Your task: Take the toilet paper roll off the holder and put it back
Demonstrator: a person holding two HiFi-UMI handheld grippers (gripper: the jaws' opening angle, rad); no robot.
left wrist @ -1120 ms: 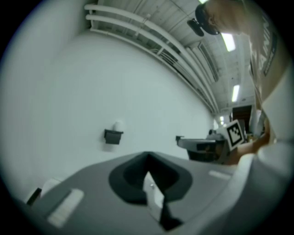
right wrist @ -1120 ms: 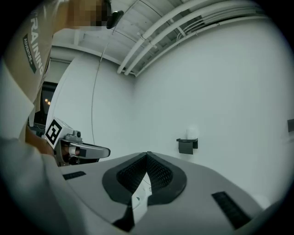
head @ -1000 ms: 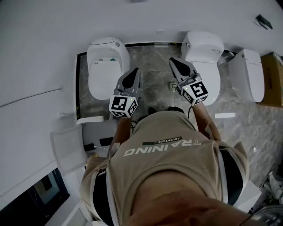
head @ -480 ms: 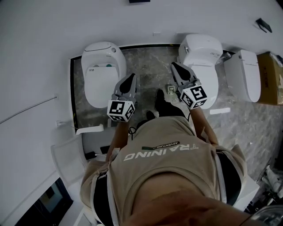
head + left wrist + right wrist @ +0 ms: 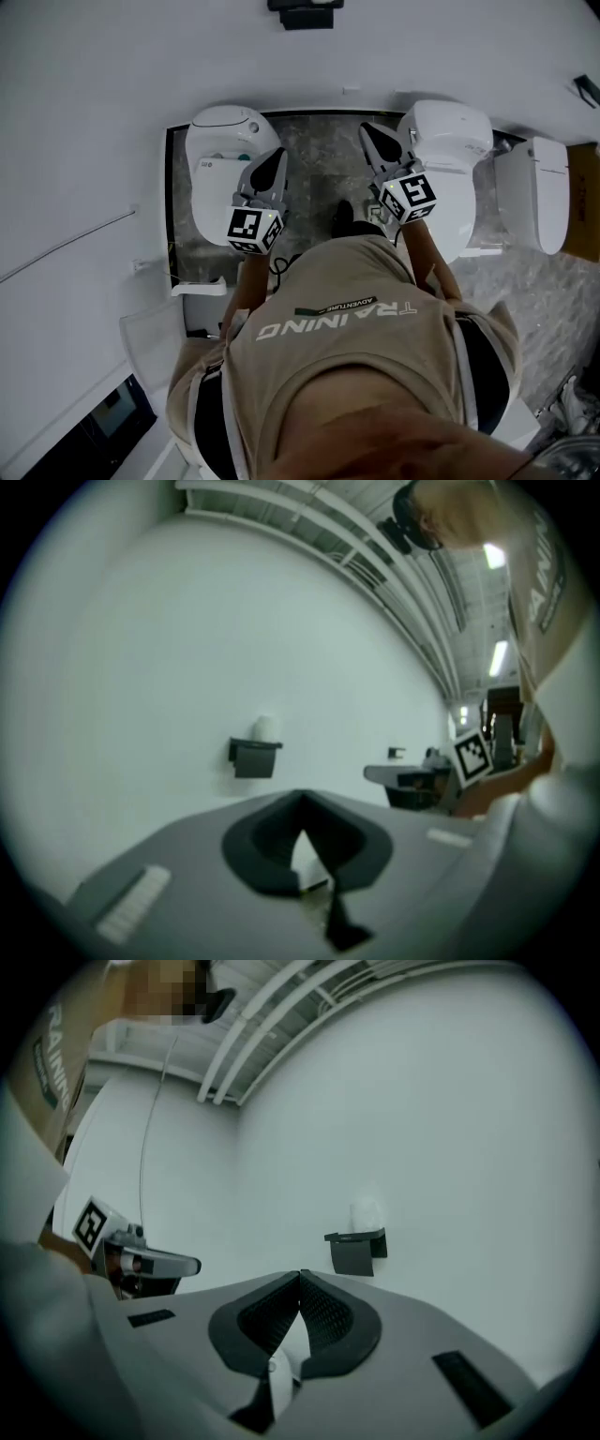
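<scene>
A dark toilet paper holder (image 5: 305,11) is fixed to the white wall at the top of the head view. In the left gripper view the holder (image 5: 255,757) has a white toilet paper roll (image 5: 265,727) upright on top. The right gripper view shows the same holder (image 5: 357,1252) and a faint roll (image 5: 366,1213). My left gripper (image 5: 278,153) and right gripper (image 5: 367,129) are held side by side, pointing at the wall, well short of the holder. Both pairs of jaws meet at the tips, left gripper (image 5: 300,795) and right gripper (image 5: 300,1275), with nothing between them.
Two white toilets stand against the wall, one to the left (image 5: 228,155) and one to the right (image 5: 450,150), with marble floor (image 5: 314,159) between them. A third white fixture (image 5: 539,192) is farther right. A thin cable (image 5: 66,246) runs along the wall at left.
The head view has shifted toward the wall, and the holder has come into sight at its top edge. Both grippers stay side by side and shut.
</scene>
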